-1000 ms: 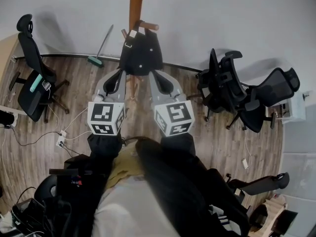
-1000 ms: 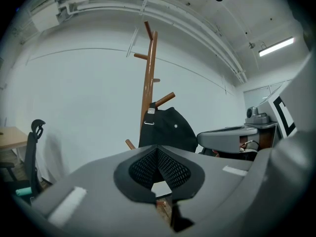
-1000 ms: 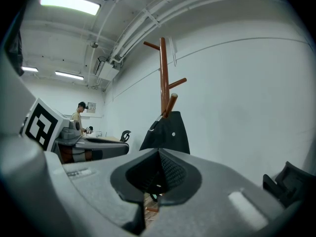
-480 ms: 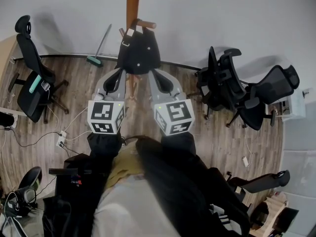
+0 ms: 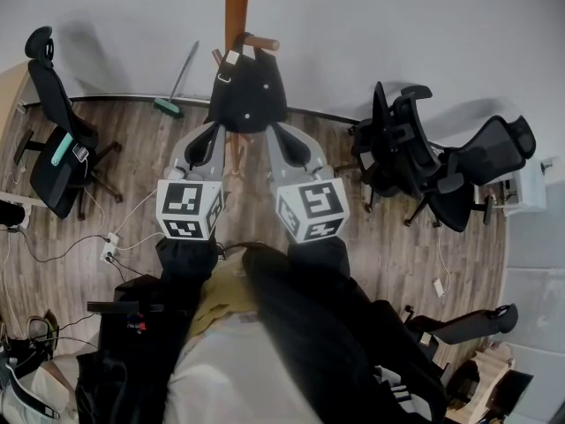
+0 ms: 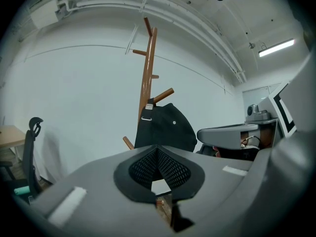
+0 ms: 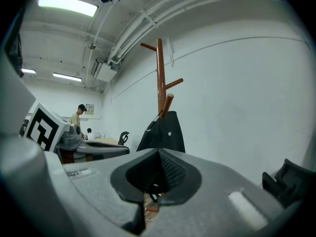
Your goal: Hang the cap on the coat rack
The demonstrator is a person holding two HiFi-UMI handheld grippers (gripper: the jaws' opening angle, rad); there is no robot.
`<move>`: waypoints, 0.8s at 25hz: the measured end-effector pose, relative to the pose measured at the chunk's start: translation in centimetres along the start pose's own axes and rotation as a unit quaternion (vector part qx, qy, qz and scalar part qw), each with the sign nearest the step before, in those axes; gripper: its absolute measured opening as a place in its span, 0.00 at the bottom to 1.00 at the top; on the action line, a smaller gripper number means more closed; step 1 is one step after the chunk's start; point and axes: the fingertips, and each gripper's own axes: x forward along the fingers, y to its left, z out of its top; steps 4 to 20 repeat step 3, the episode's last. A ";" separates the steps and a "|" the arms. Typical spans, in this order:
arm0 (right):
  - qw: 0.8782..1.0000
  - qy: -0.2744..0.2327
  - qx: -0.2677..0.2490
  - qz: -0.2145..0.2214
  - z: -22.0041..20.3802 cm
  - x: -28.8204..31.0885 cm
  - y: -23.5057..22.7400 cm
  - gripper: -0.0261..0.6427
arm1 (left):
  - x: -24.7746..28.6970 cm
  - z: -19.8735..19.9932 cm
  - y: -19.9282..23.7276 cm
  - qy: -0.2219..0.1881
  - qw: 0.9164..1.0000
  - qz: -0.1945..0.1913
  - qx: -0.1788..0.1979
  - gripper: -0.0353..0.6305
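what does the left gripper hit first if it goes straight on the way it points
Probably the black cap hanging on the coat rack, just ahead of the shut left gripper; exact depth is unclear.

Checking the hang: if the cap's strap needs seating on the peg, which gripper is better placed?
Left, marginally: the strap sits on the cap's side nearer the left gripper. Right gripper is level; both shut, empty.

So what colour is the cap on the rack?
The cap is black; clearest in the left gripper view.

The coat rack [image 5: 236,7] is cut off above, and the cap [image 5: 249,95] seems to cover its pole.
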 end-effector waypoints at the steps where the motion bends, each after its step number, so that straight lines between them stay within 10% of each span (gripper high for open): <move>1: 1.000 0.000 0.000 -0.001 0.0 0.0 0.0 0.03 | 0.0 0.0 0.0 0.000 1.000 0.000 0.000 0.05; 20: 1.000 -0.001 -0.001 -0.002 0.1 -0.1 -0.1 0.03 | 0.0 0.0 0.0 -0.001 1.000 0.000 -0.001 0.05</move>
